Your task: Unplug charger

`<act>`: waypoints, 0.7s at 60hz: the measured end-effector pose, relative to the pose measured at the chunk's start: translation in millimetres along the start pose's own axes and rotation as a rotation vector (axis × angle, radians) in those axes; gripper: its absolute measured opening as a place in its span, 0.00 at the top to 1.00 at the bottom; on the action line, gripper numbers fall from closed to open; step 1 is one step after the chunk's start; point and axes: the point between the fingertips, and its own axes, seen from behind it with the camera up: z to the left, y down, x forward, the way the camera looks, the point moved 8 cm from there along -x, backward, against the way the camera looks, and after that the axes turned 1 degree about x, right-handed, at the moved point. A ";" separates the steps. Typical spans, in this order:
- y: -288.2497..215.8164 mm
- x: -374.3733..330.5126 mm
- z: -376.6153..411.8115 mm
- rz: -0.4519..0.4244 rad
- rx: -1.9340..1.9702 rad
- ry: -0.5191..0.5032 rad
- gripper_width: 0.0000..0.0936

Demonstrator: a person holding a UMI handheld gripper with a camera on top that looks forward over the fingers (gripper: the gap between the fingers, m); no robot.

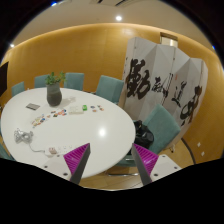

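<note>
Hovering well back from the table, the gripper holds nothing, its fingers spread apart. No charger can be made out; it is probably among the small clutter far ahead-left. Approach lower to find it first. A pot beyond holds a plant.

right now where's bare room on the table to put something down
The white table is bare on the side nearest the folding screen, just beyond the open gripper. The far side is crowded: a potted plant and small items scattered beside it. What those items are is unclear.
</note>
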 end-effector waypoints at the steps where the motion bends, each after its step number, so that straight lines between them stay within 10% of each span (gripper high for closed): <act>1: 1.0 -0.1 -0.2 0.003 0.001 0.001 0.07; 22: 89.5 36.9 -1.5 0.076 -0.037 -0.034 0.07; 42: 185.4 81.9 172.2 0.064 -0.065 -0.357 0.07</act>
